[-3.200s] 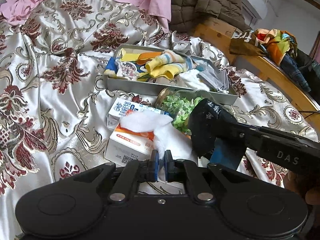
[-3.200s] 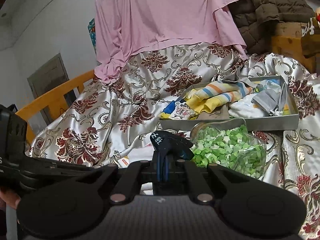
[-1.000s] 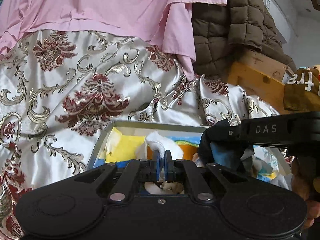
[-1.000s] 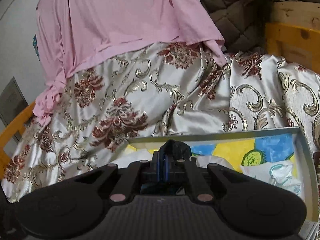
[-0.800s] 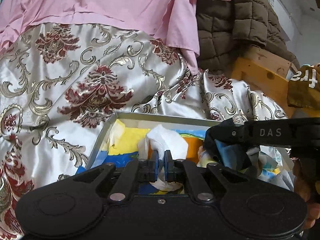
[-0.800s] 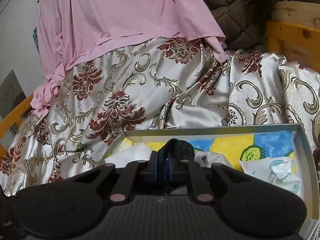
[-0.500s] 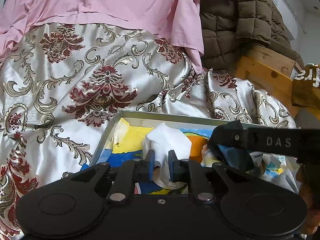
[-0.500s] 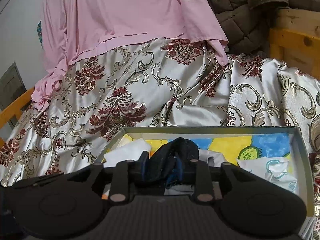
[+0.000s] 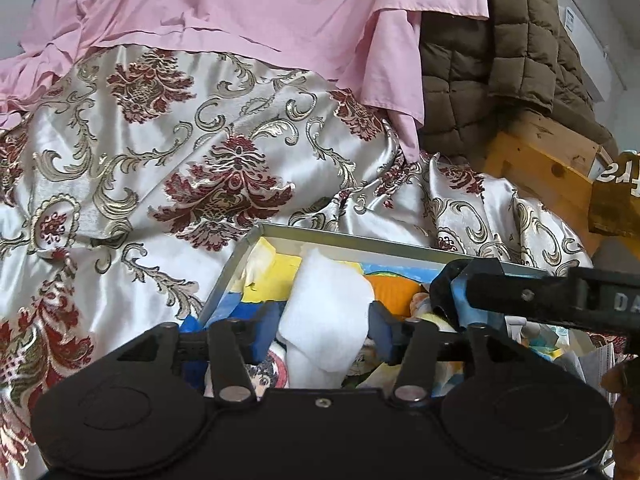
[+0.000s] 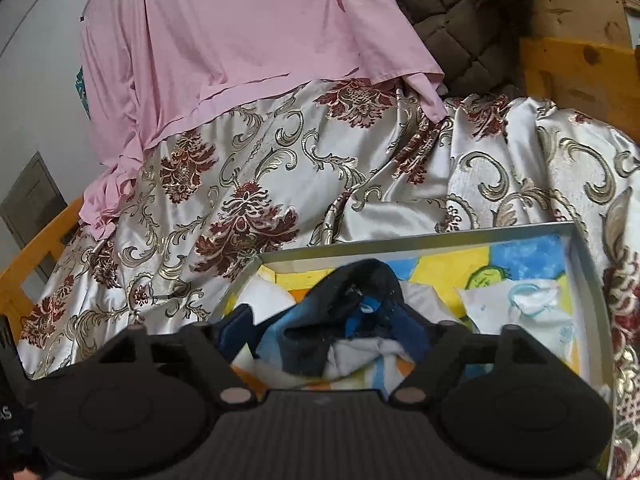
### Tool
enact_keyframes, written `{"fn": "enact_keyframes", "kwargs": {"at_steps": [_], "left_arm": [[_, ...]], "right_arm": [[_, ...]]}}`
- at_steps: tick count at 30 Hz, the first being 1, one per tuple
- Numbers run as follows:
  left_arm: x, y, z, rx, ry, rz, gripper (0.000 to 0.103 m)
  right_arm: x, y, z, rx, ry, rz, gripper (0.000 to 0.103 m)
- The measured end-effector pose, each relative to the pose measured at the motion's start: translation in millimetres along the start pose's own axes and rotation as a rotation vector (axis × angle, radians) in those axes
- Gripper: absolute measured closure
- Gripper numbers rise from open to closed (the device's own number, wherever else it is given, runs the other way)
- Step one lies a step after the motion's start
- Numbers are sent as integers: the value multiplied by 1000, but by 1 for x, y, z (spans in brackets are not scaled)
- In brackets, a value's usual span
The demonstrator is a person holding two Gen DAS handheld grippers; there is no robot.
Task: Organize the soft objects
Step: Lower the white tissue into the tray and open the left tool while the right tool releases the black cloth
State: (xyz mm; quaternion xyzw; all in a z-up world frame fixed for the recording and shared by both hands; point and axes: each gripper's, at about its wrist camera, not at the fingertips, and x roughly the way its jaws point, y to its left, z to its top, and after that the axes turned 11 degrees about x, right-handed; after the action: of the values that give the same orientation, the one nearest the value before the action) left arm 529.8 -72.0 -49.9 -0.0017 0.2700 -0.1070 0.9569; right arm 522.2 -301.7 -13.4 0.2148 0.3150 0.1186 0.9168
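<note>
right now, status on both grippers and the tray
Left gripper opening, white cloth between pads. Right gripper opening around dark sock. Both over tray. Nothing in the way.

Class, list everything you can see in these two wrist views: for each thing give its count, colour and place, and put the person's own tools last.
tray: one, grey rim, colourful cartoon lining, on the bedspread.
white tissue: one, white, in the tray between the left tool's pads.
dark sock: one, navy and blue, in the tray between the right tool's pads.
bedspread: one, silver with red and gold flowers, under the tray.
pink sheet: one, draped behind.
quilted jacket: one, brown, back right.
bed frame: one, yellow wood, right.
left tool: black, blue pads, opening.
right tool: black, opening.
</note>
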Motion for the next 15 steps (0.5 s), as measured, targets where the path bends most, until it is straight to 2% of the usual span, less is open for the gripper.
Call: {"fn": "enact_keyframes", "kwargs": {"at_steps": [9, 13, 15], "left_arm": [[-32, -5, -1, -8, -42, 12, 33], [-55, -9, -1, -10, -72, 7, 25], [-68, -12, -2, 0, -85, 8, 22]], "right_arm": [[-38, -5, -11, 17, -70, -24, 12], [-61, -2, -15, 13, -124, -49, 3], [-72, 2, -17, -4, -148, -68, 2]]}}
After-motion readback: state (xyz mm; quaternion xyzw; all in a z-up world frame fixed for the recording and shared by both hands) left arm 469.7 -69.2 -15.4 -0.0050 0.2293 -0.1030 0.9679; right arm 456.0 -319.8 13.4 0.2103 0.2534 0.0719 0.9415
